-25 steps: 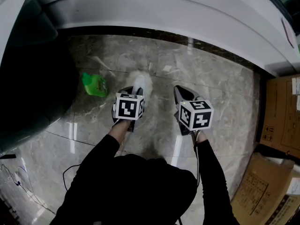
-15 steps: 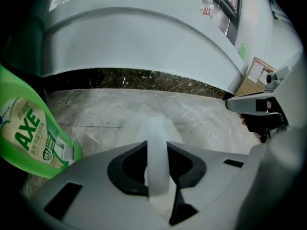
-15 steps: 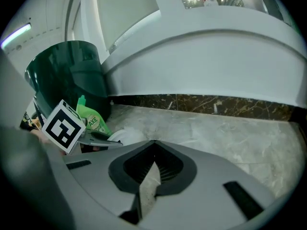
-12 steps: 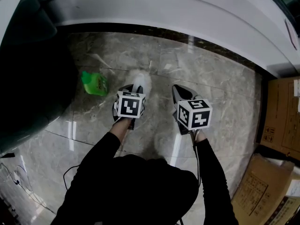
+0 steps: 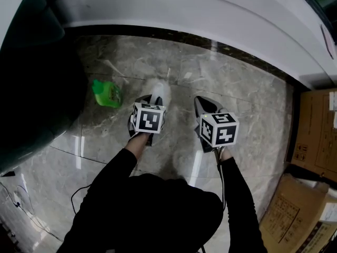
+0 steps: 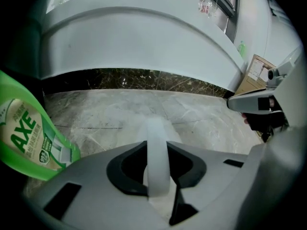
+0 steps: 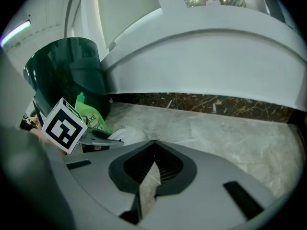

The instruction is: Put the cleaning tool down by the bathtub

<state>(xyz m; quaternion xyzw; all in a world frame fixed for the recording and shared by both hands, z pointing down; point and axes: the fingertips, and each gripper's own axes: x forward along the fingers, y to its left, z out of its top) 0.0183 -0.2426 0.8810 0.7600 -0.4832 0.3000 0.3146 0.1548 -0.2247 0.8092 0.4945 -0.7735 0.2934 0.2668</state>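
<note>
Left gripper view gives me the grip: the left gripper (image 6: 157, 150) is pinched on the arched white plastic handle of the white, fluffy-headed cleaning tool (image 6: 156, 128), the band standing upright between its jaws. From the head view, the tool's pale head (image 5: 159, 88) sits just ahead of that gripper over the grey marble floor (image 5: 237, 94), near the base of the white bathtub (image 5: 184, 15) and beside a green detergent bottle (image 5: 107, 94); I can't tell whether it touches the floor. The right gripper (image 7: 154, 145) is pressed together on nothing. I judge the tool light, with a soft head and a stiff, slick handle, so the crown of the loop is where I'd hold it.
</note>
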